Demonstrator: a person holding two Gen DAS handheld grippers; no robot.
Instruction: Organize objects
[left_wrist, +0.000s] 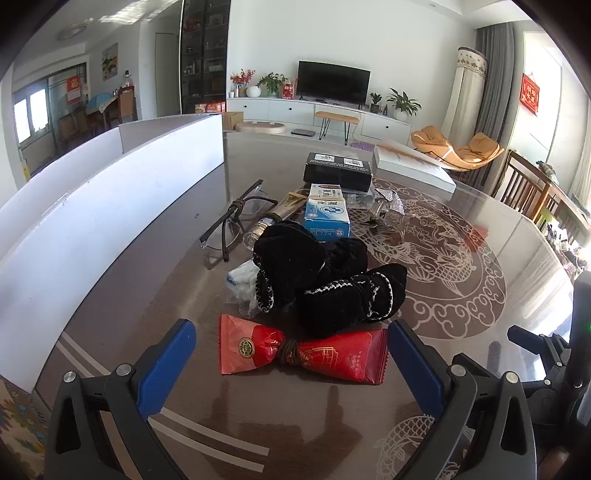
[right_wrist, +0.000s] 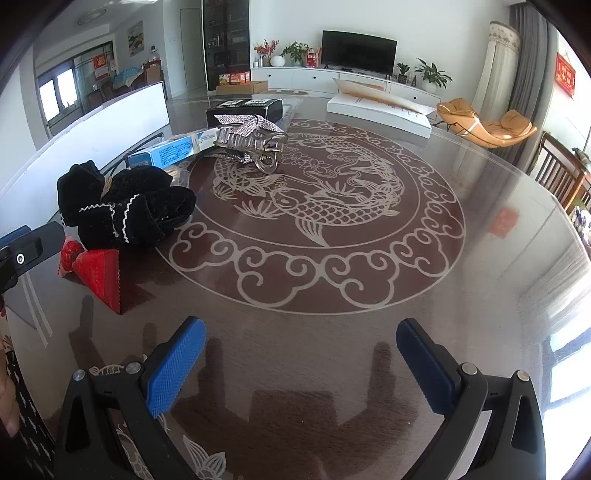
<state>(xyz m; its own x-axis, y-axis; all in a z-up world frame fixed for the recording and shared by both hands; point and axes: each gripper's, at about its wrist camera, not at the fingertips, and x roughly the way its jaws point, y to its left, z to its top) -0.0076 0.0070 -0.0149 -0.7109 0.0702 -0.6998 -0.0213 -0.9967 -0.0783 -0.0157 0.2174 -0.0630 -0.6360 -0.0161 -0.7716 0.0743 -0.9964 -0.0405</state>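
A red snack packet (left_wrist: 303, 352) tied round its middle with a brown band lies just ahead of my left gripper (left_wrist: 291, 332), which stands open with its blue pads on either side of it, not touching. Behind it sit a black velvet hair bow (left_wrist: 325, 280), a blue-and-white box (left_wrist: 327, 216), eyeglasses (left_wrist: 236, 218), a black box (left_wrist: 338, 170) and a small bottle (left_wrist: 258, 230). My right gripper (right_wrist: 301, 332) stands open over bare table. In the right wrist view the bow (right_wrist: 125, 206), the red packet (right_wrist: 98, 275) and a rhinestone hair claw (right_wrist: 251, 142) lie to the left and ahead.
The round glass-topped table (right_wrist: 332, 206) carries a carp pattern. A white bin wall (left_wrist: 92, 218) stands along its left side. A flat white box (left_wrist: 413, 166) lies at the far edge. The left gripper's tip (right_wrist: 29, 243) enters the right wrist view. Wooden chairs (left_wrist: 528, 188) stand right.
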